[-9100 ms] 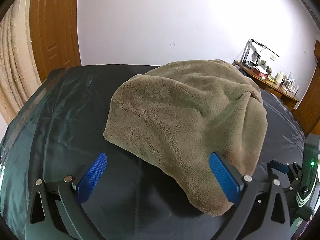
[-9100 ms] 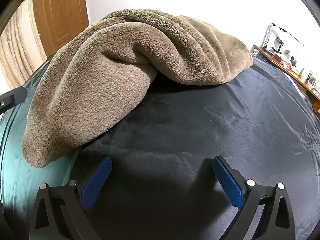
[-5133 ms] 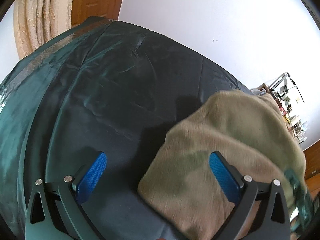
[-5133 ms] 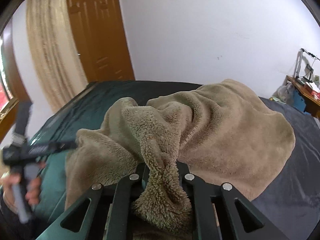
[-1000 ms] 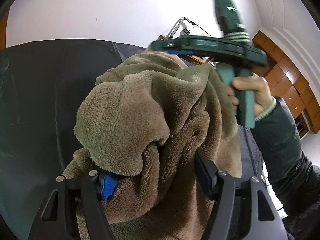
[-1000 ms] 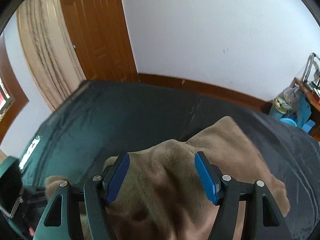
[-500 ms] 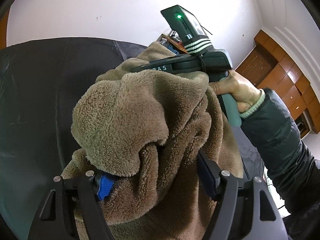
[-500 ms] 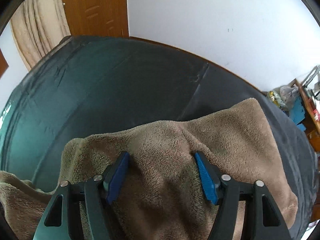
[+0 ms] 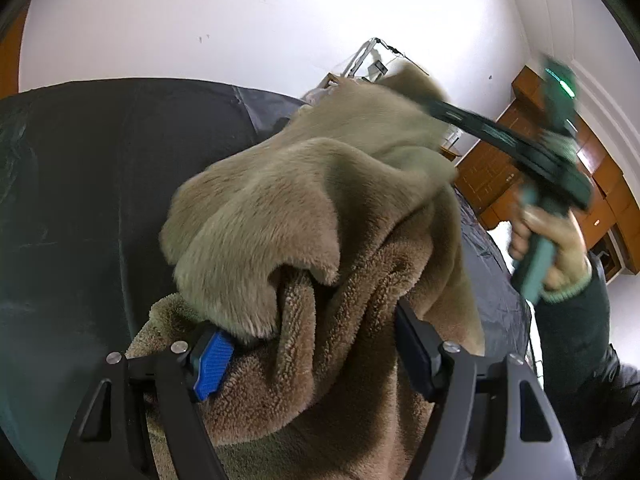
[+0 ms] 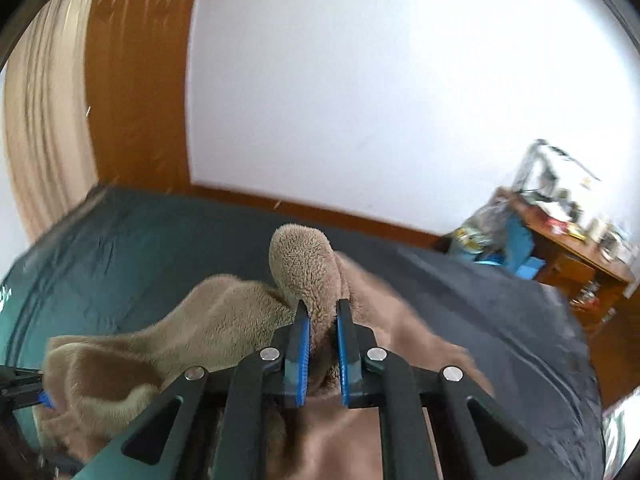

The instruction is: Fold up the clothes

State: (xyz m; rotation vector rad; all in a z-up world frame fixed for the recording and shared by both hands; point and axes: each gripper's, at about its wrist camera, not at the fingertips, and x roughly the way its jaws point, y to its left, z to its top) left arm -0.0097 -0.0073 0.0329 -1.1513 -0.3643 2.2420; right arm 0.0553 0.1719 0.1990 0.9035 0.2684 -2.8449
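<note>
Your left gripper (image 9: 308, 344) has a thick bunch of the brown fleece garment (image 9: 320, 208) filling its wide-set jaws, low at the near left, above the dark bedcover (image 9: 100, 160). Hold that anchor steady. Farther right, your right gripper (image 10: 322, 354) has its fingers (image 10: 303, 344) pressed on a narrow tuft of fleece; draw it away level until the cloth between hangs flat (no jerking). No label or writing is readable anywhere.
</note>
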